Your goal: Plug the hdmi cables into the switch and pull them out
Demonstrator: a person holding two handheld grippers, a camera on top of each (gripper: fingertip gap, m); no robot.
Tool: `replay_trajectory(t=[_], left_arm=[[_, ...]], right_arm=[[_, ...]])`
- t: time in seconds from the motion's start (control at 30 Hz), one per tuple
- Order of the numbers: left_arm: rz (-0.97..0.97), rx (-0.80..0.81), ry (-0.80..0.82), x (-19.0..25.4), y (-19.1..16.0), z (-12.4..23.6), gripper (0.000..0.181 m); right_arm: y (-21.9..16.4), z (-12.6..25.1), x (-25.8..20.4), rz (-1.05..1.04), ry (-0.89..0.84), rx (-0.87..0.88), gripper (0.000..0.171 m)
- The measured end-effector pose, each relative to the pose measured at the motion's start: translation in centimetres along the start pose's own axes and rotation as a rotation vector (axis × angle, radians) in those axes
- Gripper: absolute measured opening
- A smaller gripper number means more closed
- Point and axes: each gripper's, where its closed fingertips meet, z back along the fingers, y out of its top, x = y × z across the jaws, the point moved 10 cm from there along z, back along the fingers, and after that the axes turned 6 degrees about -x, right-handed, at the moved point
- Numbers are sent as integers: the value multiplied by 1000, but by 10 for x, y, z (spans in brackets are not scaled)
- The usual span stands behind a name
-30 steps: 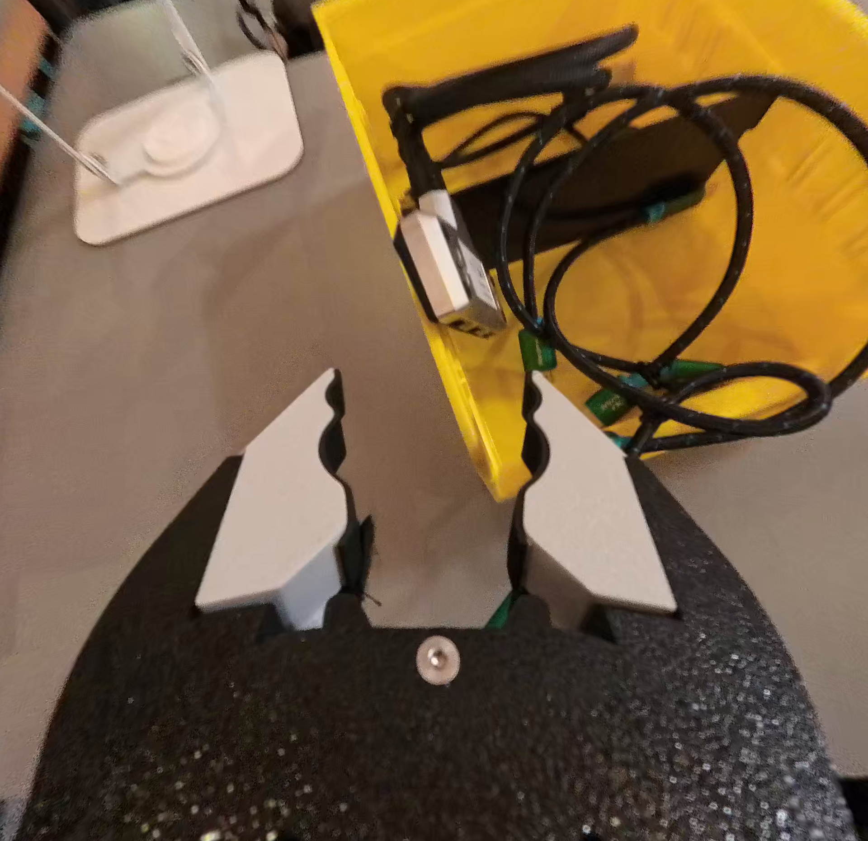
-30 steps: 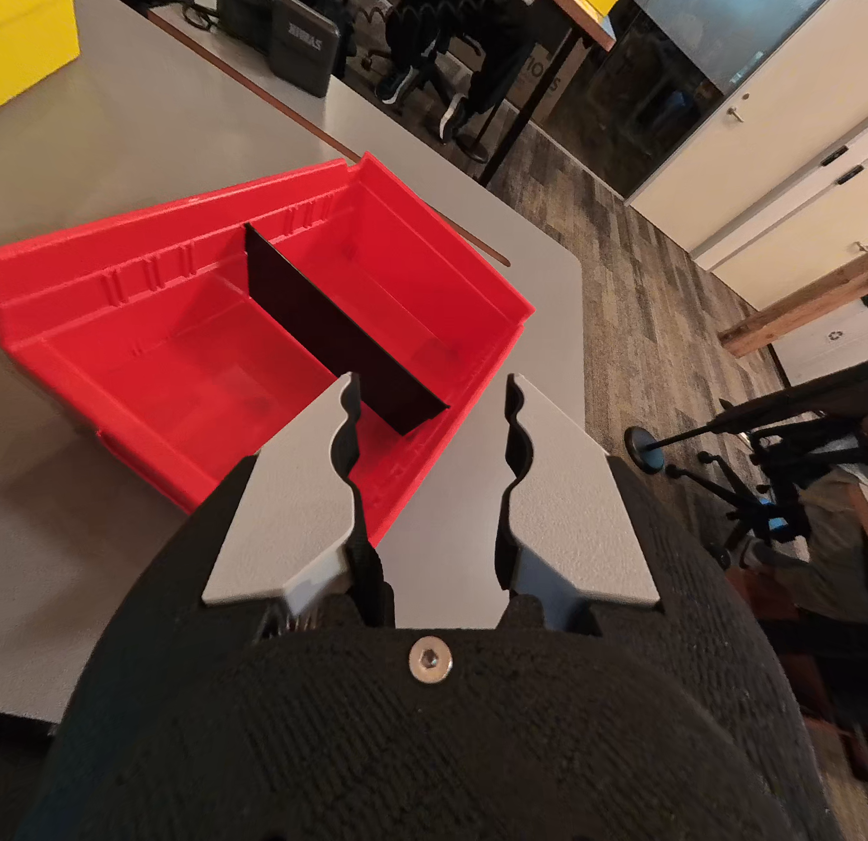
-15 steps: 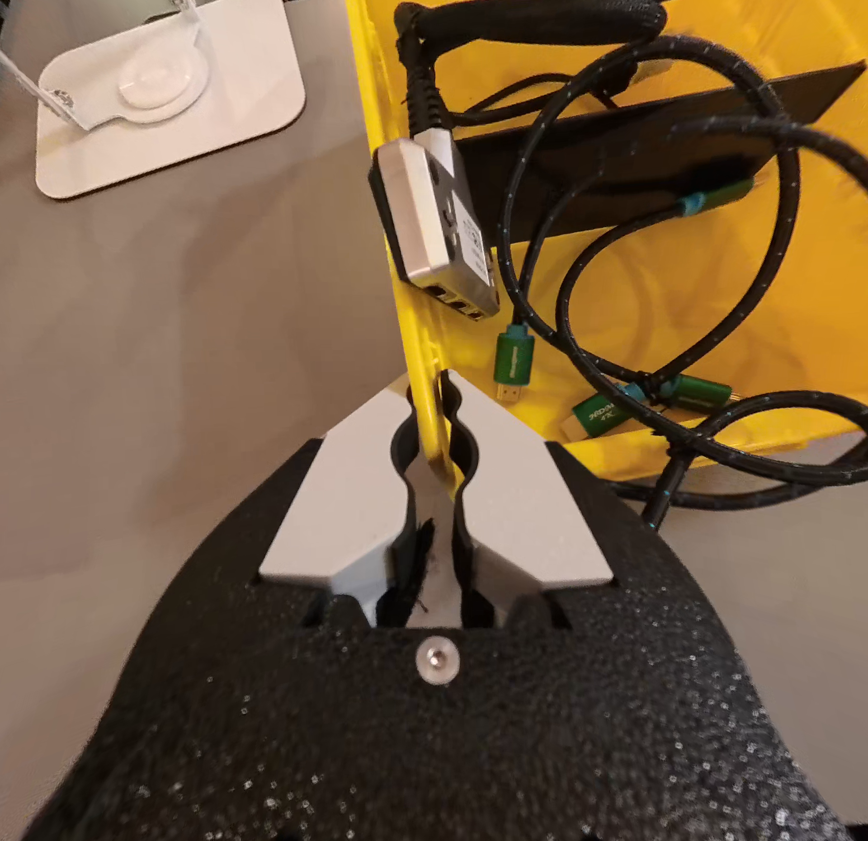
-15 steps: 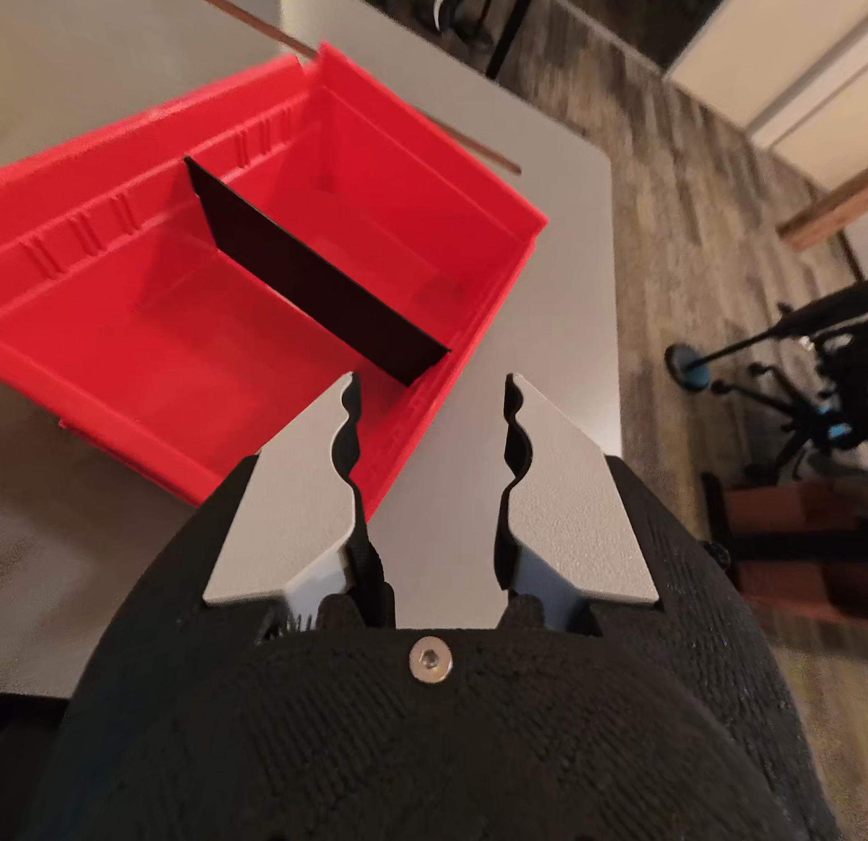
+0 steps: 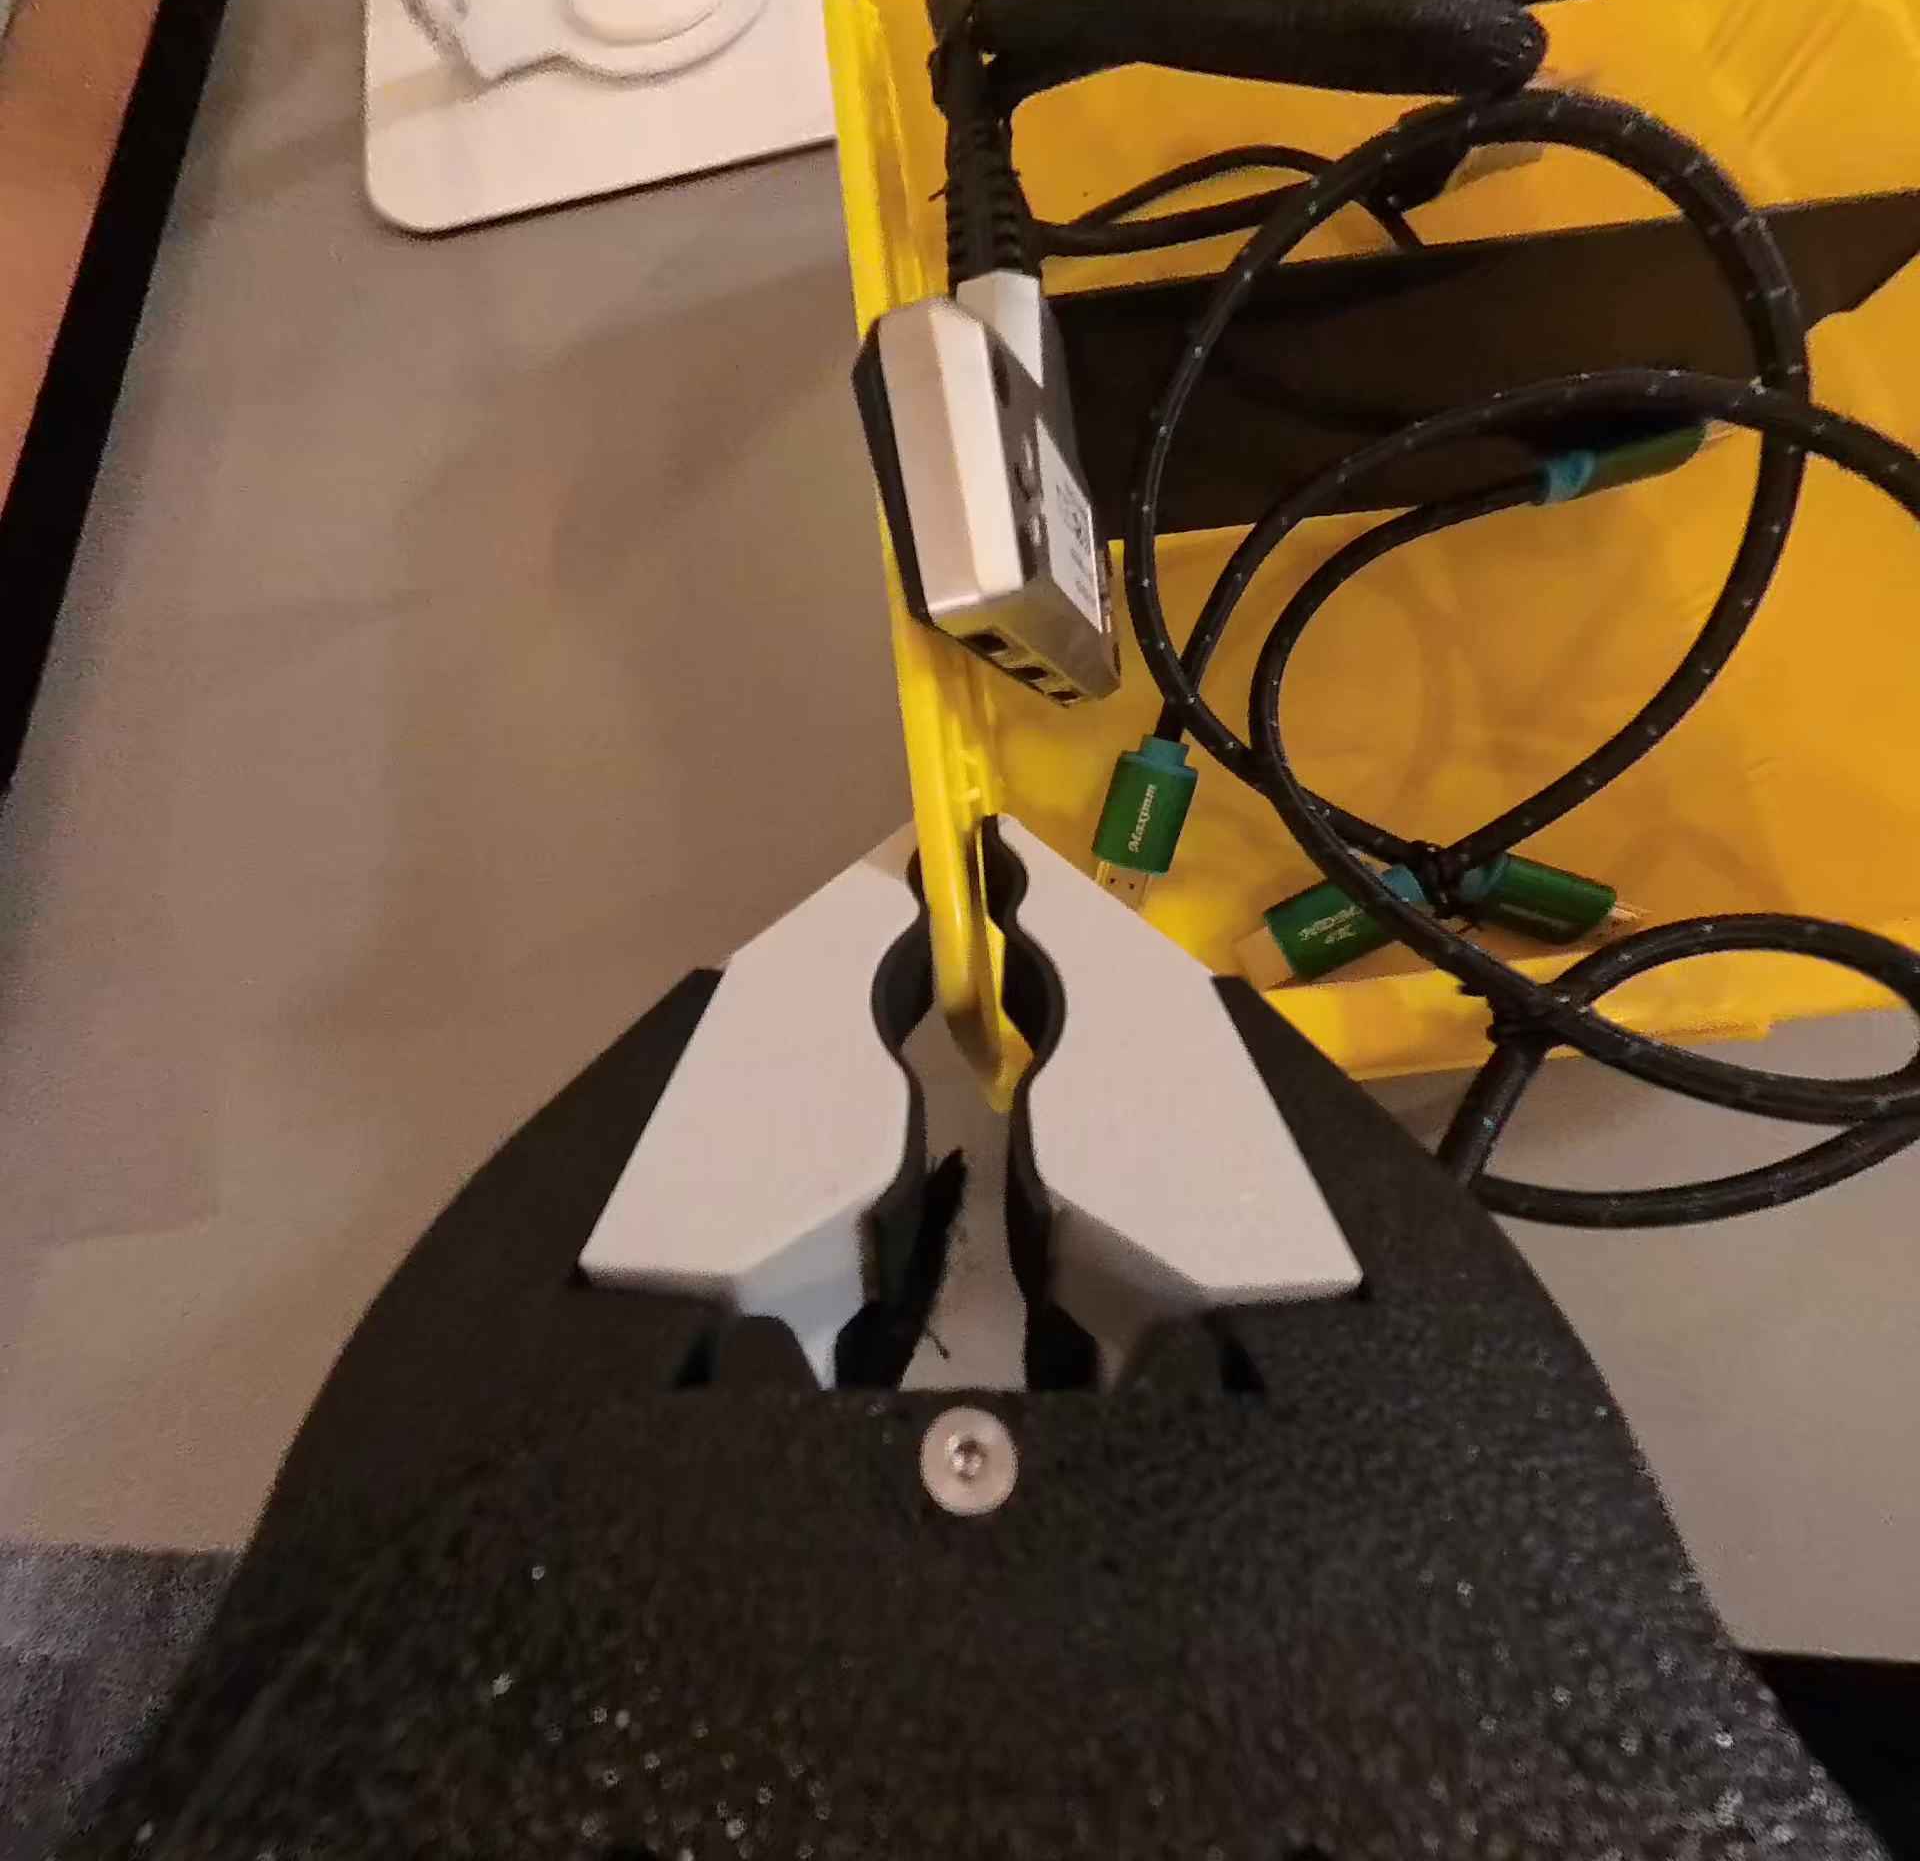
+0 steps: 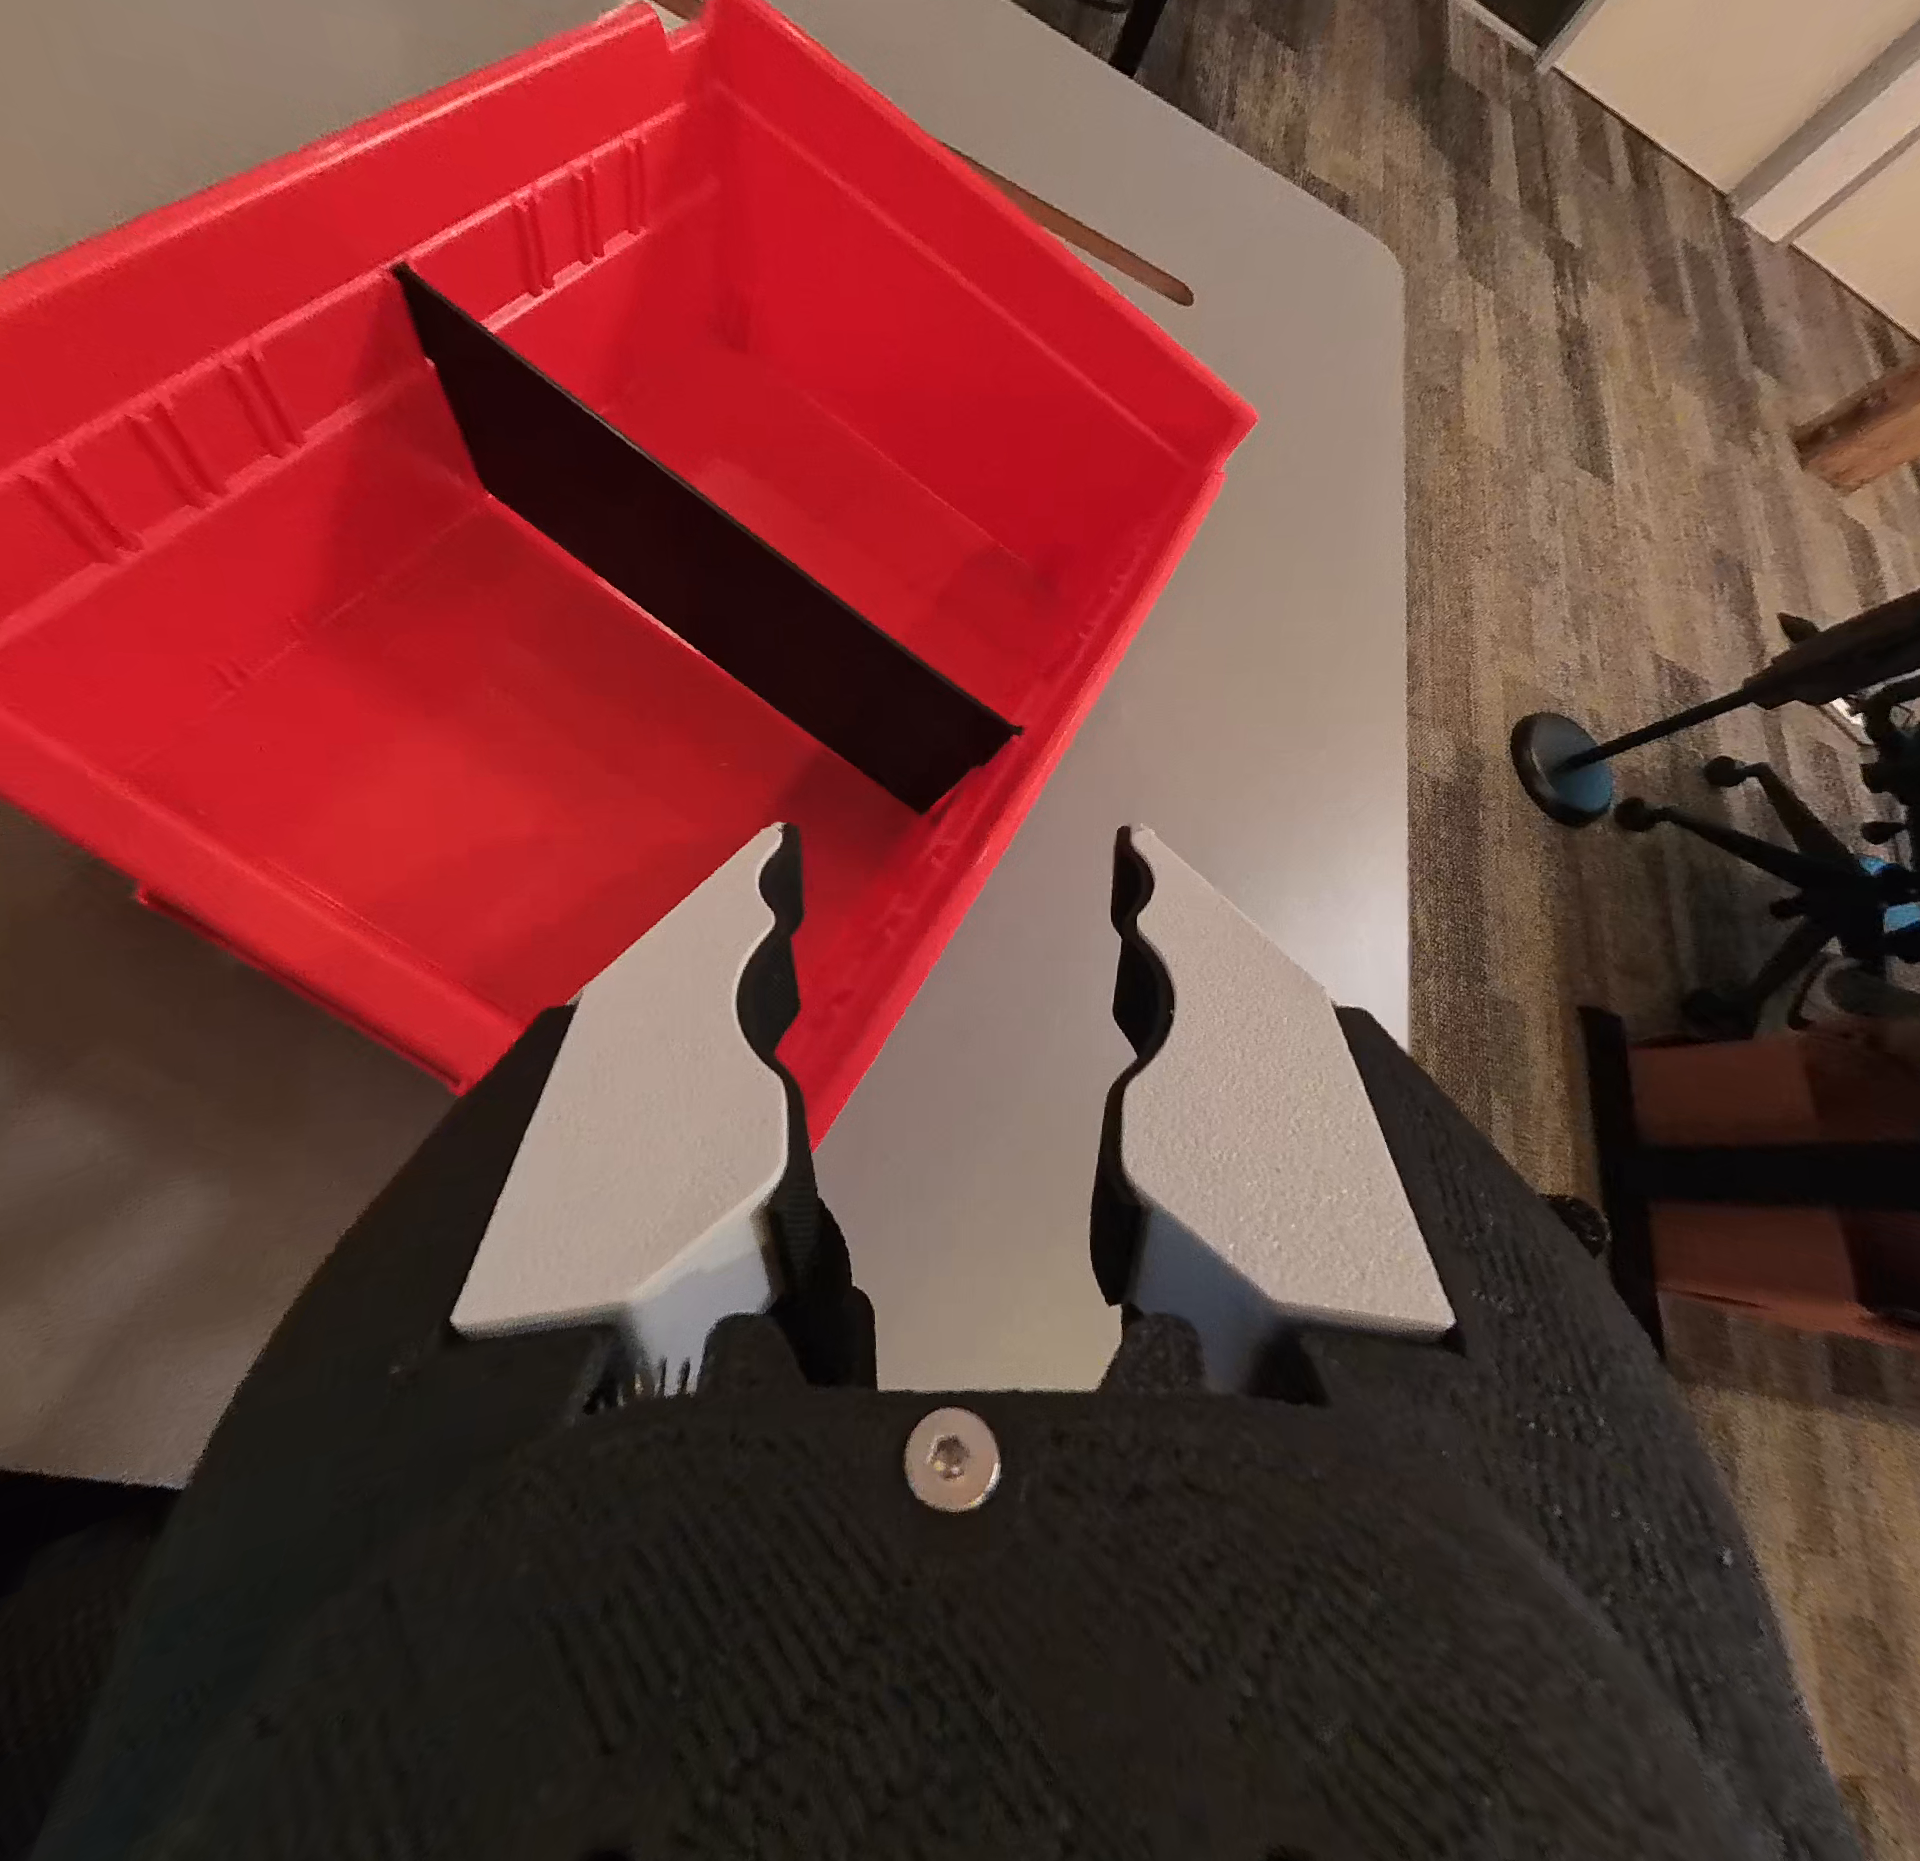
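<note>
At the near corner of the yellow bin (image 5: 1704, 76), the left gripper (image 5: 966, 845) clamps the bin wall. Inside it, the silver switch (image 5: 987, 492) leans against that wall beside loose black hdmi cables (image 5: 1226, 523). The right gripper (image 6: 951, 845) hangs spread, empty, near the red bin (image 6: 312, 689).

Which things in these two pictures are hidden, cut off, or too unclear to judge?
- Left wrist view: the switch ports face down and away; whether any plug sits in them cannot be told.
- Left wrist view: the cables and yellow bin run off the right edge.
- Left wrist view: the white stand is blurred and cut by the top edge.
- Right wrist view: the red bin is cut by the left edge.
</note>
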Motion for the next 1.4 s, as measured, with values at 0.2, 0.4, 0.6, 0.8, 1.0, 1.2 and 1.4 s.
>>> replay_trajectory(t=[0.2, 0.4, 0.6, 0.8, 1.0, 1.2, 1.4], left_arm=[[65, -26, 33, -35, -13, 7, 6], [66, 38, 95, -41, -14, 30, 37], [45, 92, 53, -35, -6, 40, 45], [40, 101, 38, -35, 9, 30, 57], [35, 133, 36, -41, 29, 13, 63], [-41, 55, 94, -39, 36, -5, 47], [-200, 119, 212, -20, 42, 8, 28]], right_arm=[[-1, -11, 2, -78, -23, -67, 70], [-15, -30, -1, -153, 32, -276, 61], [-20, -35, 5, -136, -13, -291, 25], [-23, -27, 15, -197, -12, -223, 41], [-1, 5, 10, -142, -67, -25, 48], [7, 17, 5, -99, -69, 51, 48], [7, 16, 5, -101, -55, 54, 48]])
